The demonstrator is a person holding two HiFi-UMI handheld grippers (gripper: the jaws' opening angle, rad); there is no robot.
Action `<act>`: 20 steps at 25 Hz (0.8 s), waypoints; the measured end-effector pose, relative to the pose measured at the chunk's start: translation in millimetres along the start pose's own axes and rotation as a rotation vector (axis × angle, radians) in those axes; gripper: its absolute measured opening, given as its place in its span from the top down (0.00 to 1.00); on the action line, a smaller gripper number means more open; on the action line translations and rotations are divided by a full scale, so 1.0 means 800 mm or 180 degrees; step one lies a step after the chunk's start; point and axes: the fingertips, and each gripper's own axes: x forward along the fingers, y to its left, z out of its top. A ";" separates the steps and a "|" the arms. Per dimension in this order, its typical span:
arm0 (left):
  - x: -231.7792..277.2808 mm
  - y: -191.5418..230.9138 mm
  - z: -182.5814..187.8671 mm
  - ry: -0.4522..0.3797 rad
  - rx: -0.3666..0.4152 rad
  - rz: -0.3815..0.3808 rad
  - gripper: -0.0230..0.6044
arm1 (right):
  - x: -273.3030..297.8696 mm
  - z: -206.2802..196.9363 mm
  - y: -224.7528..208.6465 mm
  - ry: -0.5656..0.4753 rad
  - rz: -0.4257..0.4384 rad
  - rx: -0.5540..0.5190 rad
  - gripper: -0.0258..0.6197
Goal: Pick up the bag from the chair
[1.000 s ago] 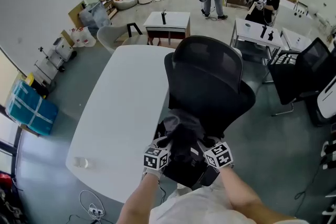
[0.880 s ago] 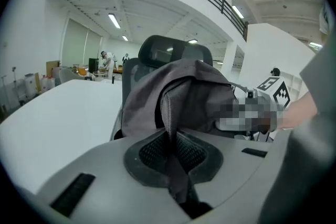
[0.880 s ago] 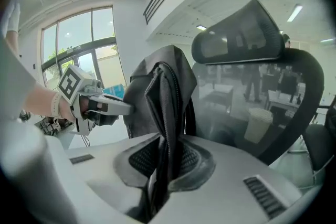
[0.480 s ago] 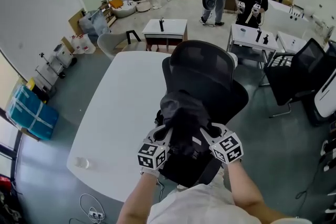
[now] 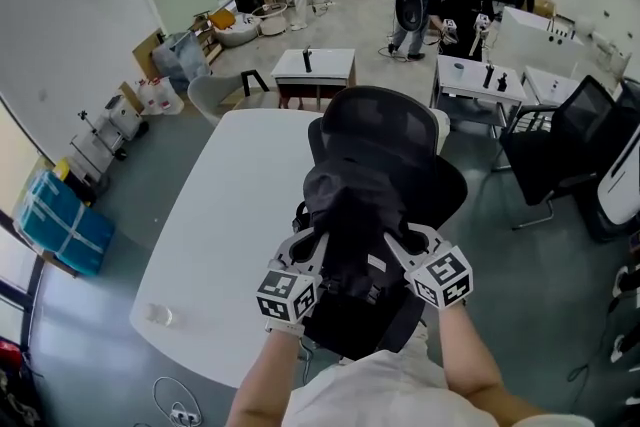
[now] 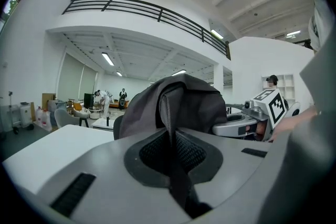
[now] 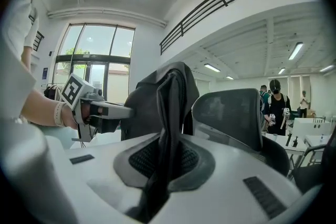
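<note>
The dark grey bag (image 5: pixel 350 215) hangs between my two grippers in front of the black mesh office chair (image 5: pixel 385 130), lifted off its seat. My left gripper (image 5: pixel 313 243) is shut on a strap of the bag's left side; the strap (image 6: pixel 169 128) runs down between its jaws. My right gripper (image 5: pixel 394 241) is shut on a strap (image 7: pixel 168 113) of the right side. In the left gripper view the bag (image 6: pixel 178 102) bulges just ahead, with the right gripper (image 6: pixel 247 126) beside it. The right gripper view shows the left gripper (image 7: pixel 100 110) and the chair's backrest (image 7: pixel 231 113).
A long white table (image 5: pixel 230 225) lies close on the chair's left. Small desks (image 5: pixel 315 65) and another black chair (image 5: pixel 570 135) stand beyond and to the right. Several people (image 5: pixel 455 0) stand at the far end. Blue crates (image 5: pixel 55 215) sit by the left wall.
Both grippers have risen together with the bag. The bag has come up from the seat and now covers the lower part of the backrest.
</note>
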 end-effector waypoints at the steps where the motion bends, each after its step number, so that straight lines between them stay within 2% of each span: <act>1: -0.001 -0.001 0.004 -0.0018 0.0007 -0.0002 0.91 | -0.001 0.004 0.000 -0.0020 -0.0002 -0.0005 0.89; 20: -0.016 -0.003 0.042 -0.0280 0.0066 0.0020 0.91 | -0.008 0.047 0.004 -0.0298 0.0026 -0.0038 0.89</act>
